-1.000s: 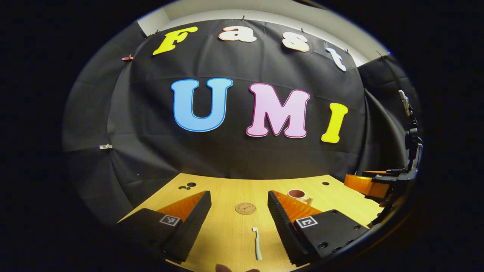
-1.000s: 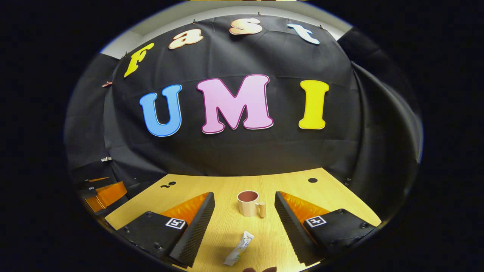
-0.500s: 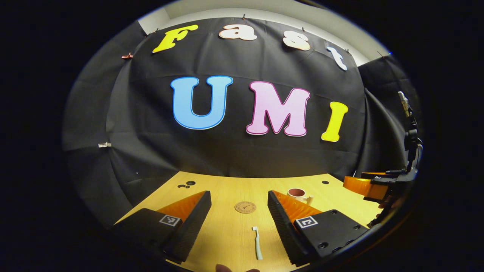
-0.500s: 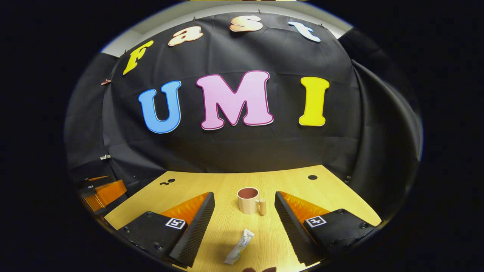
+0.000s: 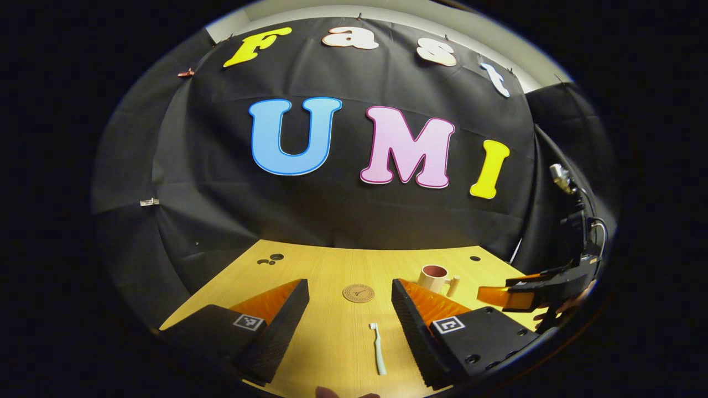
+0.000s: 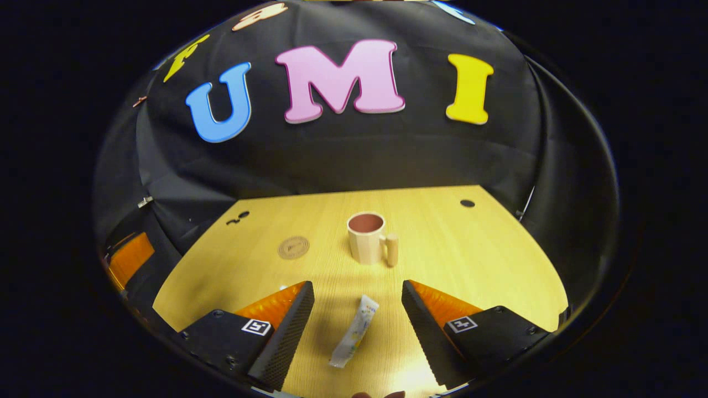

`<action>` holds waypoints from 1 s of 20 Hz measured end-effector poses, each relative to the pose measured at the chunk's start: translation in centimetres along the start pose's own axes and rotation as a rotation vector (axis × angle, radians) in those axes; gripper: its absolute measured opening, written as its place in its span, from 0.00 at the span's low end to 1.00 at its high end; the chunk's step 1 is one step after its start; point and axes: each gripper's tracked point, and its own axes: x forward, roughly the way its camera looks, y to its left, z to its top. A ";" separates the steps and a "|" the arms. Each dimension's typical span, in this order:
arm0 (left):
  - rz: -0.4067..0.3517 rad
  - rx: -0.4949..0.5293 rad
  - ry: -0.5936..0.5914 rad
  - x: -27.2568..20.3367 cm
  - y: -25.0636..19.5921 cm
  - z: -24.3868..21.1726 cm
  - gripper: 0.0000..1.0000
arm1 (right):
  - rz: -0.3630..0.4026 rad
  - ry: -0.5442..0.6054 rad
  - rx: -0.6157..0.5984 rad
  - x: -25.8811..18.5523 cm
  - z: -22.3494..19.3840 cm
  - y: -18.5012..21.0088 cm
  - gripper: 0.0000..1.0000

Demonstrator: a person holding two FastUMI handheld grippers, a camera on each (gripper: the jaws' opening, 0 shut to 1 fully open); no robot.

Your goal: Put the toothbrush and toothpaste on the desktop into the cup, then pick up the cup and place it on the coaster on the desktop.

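Observation:
A pale toothbrush point(image 5: 377, 356) lies on the wooden desktop point(image 5: 326, 271) between the fingers of my left gripper point(image 5: 349, 293), which is open above it. A round brown coaster point(image 5: 358, 293) sits just beyond. The beige cup point(image 5: 434, 278) with a handle stands to the right. In the right gripper view, a white toothpaste tube point(image 6: 354, 330) lies between the fingers of my open right gripper point(image 6: 357, 293). The cup point(image 6: 367, 237) stands upright ahead, the coaster point(image 6: 293, 247) to its left. The right gripper point(image 5: 520, 293) also shows at the far right of the left gripper view.
Small dark holes point(image 6: 467, 203) mark the desktop point(image 6: 470, 249) near its back corners. Black cloth walls close the booth behind and at the sides. The left gripper's orange finger point(image 6: 130, 257) shows at the left edge of the right gripper view.
My right gripper has tilted down and come lower over the toothpaste, so more desktop shows. The left gripper has dipped slightly. Both stay open.

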 end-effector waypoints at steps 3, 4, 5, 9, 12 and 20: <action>0.007 0.006 0.012 0.5 0.9 -0.4 0.95 | 0.003 0.169 0.018 3.5 -4.7 -0.1 0.98; 0.010 0.004 0.017 0.7 1.3 -0.7 0.95 | -0.004 0.231 0.022 4.2 -6.3 -0.3 0.98; 0.013 0.004 0.021 0.9 1.6 -1.0 0.95 | -0.014 0.278 0.037 4.8 -7.4 -0.4 0.99; 0.030 0.027 0.034 1.5 2.9 -1.5 0.95 | -0.053 0.400 0.109 6.5 -10.0 -1.0 0.98; 0.039 0.025 0.040 1.9 3.6 -1.8 0.95 | -0.065 0.435 0.088 7.9 -10.7 -1.0 0.97; 0.039 0.021 0.080 2.7 3.7 -3.2 0.95 | -0.149 0.516 -0.003 10.1 -12.6 -2.2 0.72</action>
